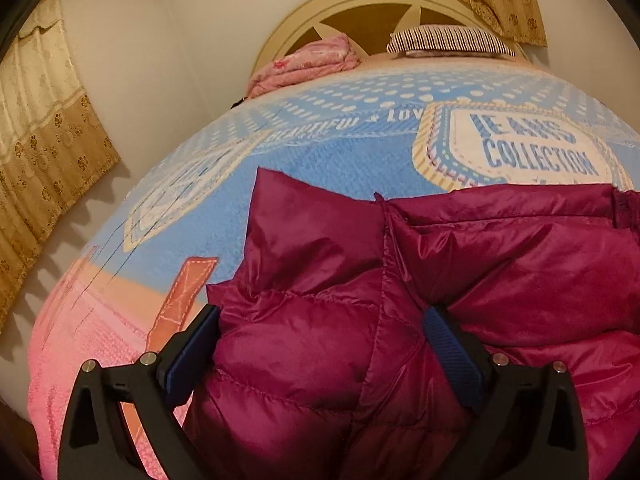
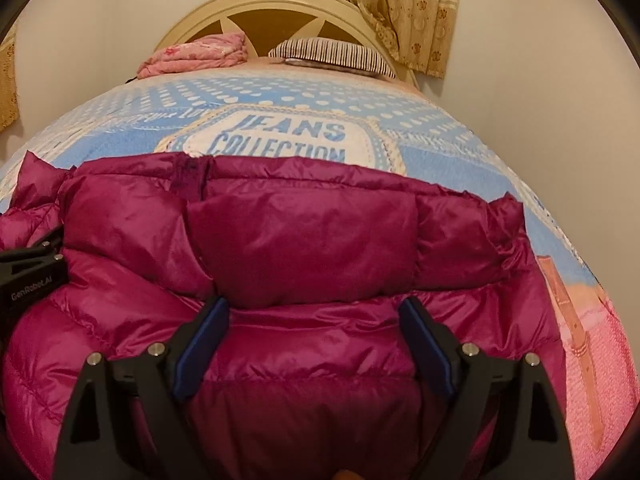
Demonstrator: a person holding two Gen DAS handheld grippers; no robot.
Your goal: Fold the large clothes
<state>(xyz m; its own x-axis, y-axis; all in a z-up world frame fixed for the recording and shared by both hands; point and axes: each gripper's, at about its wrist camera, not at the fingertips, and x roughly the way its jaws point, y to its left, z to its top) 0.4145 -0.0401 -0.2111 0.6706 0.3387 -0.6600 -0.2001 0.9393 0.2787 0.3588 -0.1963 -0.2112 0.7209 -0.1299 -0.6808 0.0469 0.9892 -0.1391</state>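
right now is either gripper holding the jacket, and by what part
Nothing is held. Both the left gripper and right gripper stand open over the magenta puffer jacket, jaws not pinching it.

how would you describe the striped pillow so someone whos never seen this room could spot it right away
Start at the bed's curved cream headboard. Two things lie at its foot: a crumpled pink blanket to the left and the pillow to the right, below the curtain. The pillow is the flat one with thin dark and white stripes.

Both grippers are black with blue-padded fingers (image 1: 188, 356), silver screws and white "GenRobot.AI" lettering.
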